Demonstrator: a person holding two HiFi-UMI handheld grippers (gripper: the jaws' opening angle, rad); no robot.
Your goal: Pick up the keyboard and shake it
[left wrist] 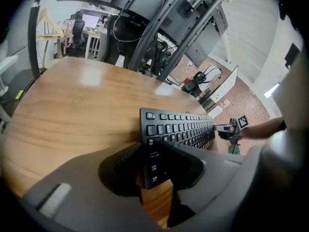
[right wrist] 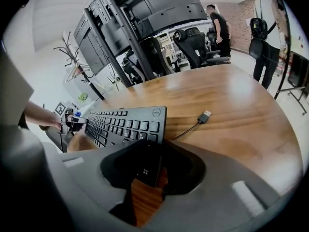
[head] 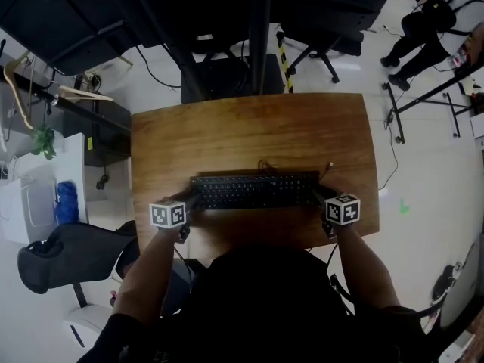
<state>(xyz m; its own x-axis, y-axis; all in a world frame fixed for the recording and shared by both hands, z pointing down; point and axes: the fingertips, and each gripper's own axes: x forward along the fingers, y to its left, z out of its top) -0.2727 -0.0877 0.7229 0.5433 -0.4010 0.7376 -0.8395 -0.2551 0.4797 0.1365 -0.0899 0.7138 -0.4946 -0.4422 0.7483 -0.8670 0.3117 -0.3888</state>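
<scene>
My left gripper (left wrist: 154, 159) and right gripper (right wrist: 147, 167) each have fingers pinching a short end of the flat black plastic keyboard (head: 253, 190), which sits at the brown wooden counter (head: 249, 131)'s near edge. I think hard shaking could slip these shallow grips.

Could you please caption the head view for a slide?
Left hand-held gripper and right hand-held gripper grip the keyboard on a wooden table.
</scene>
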